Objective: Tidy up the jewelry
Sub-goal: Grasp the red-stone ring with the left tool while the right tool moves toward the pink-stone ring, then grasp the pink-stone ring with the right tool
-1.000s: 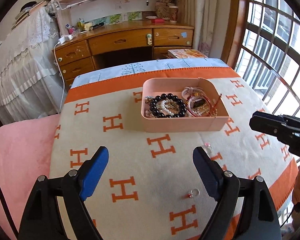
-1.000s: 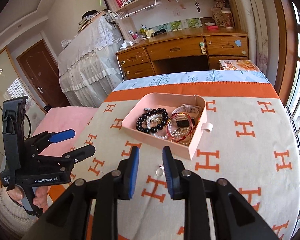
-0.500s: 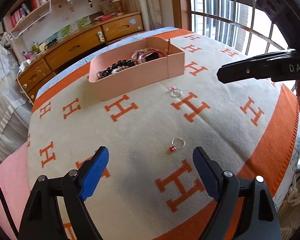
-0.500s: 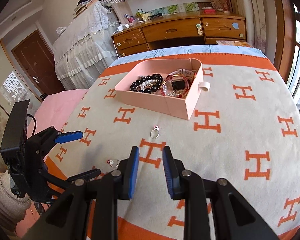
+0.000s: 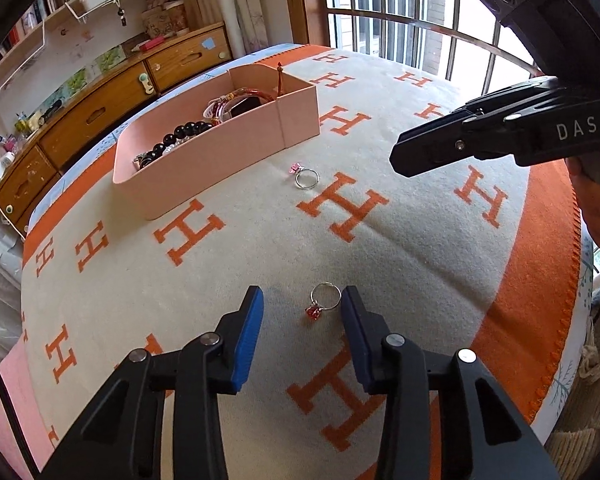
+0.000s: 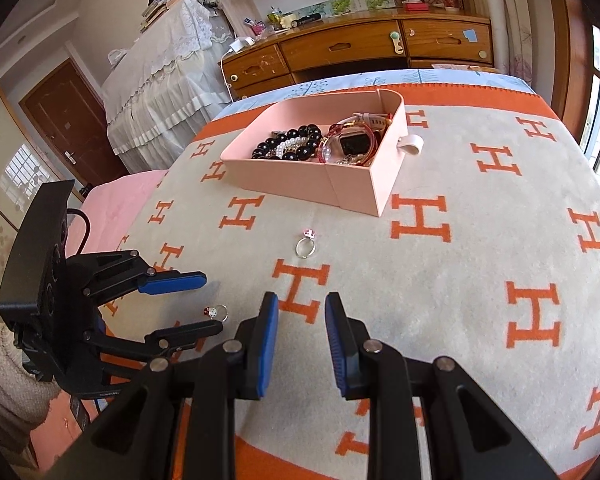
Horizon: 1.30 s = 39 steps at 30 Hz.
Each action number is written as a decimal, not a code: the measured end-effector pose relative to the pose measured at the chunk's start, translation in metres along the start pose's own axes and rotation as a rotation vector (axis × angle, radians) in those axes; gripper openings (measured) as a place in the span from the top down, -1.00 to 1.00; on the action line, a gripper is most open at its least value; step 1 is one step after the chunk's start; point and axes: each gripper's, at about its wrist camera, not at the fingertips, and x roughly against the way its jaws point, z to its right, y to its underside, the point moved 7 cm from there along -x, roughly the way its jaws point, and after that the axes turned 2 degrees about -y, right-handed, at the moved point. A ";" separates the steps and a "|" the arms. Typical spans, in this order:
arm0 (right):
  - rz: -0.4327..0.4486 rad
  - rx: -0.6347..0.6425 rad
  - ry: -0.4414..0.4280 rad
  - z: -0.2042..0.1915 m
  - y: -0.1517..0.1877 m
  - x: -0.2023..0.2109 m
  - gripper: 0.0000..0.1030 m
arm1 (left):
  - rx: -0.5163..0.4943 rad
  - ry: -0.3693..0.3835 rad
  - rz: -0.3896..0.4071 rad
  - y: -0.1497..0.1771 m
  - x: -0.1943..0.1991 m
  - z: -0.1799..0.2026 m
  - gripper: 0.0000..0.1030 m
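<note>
On a cream blanket patterned with orange H's (image 5: 400,248), the left gripper (image 5: 302,308) stands half open around a silver ring with a red stone (image 5: 322,303), not yet gripping, while the right gripper (image 6: 302,312), slightly parted and empty, hovers near a silver pink-stoned ring (image 6: 306,245) beside the pink jewelry tray (image 6: 356,196).

Black claw (image 5: 302,308), blue pads (image 5: 249,336)

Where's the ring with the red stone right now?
In the left wrist view, the red-stone ring lies on the blanket between the left gripper fingers, nearer its right finger.
</note>
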 end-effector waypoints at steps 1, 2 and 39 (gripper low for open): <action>-0.001 0.002 0.000 0.000 0.000 -0.001 0.53 | -0.010 0.003 0.002 0.000 0.000 0.001 0.28; -0.001 0.002 0.001 0.000 0.001 -0.002 0.53 | -0.020 0.009 0.004 0.000 0.000 0.002 0.32; -0.033 0.168 0.241 -0.023 -0.026 -0.068 0.52 | 0.498 0.032 0.052 0.021 0.021 -0.030 0.74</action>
